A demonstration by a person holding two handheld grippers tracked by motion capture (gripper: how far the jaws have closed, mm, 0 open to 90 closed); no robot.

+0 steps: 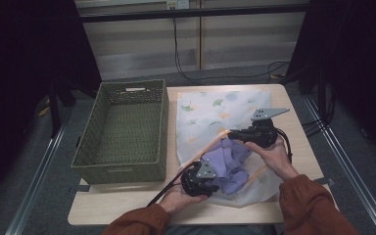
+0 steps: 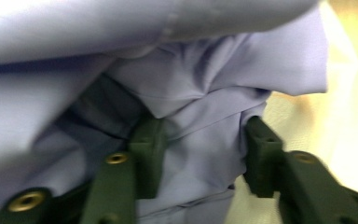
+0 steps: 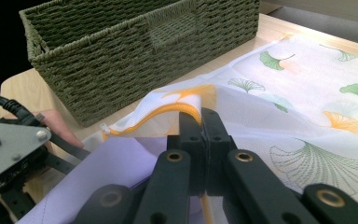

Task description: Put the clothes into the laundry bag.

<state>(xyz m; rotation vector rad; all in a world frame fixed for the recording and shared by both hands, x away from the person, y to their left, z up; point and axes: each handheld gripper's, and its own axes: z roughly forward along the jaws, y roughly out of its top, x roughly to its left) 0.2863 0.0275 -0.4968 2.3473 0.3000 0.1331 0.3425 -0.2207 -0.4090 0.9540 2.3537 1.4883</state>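
- The left gripper (image 1: 199, 182) sits at the near edge of the table (image 1: 127, 208), held from below by the person's left hand (image 1: 176, 198), with the forearm coming in from the bottom of the high view.
- In the left gripper view its jaws stand partly apart with a fold of the lilac cloth (image 2: 200, 121) between them; one pad (image 2: 148, 154) lies against the fabric, the other (image 2: 261, 161) sits at the fold's edge, and whether they pinch it I cannot tell.
- The right gripper (image 1: 235, 134) is farther back and to the right, lying nearly level and pointing left, with the right hand (image 1: 274, 154) wrapped over its body and the wrist bent inward.
- Its jaws are closed tight on the orange-trimmed edge of the mesh bag (image 3: 186, 105), lifting that edge off the table.
- The cloth (image 1: 227, 164) lies bunched at the bag's open mouth, between the two grippers, partly on the bag (image 1: 210, 115).
- The bag, white with a leaf print, lies spread over the right half of the table.
- A woven basket (image 1: 122, 169) stands to the left, just beside the bag.
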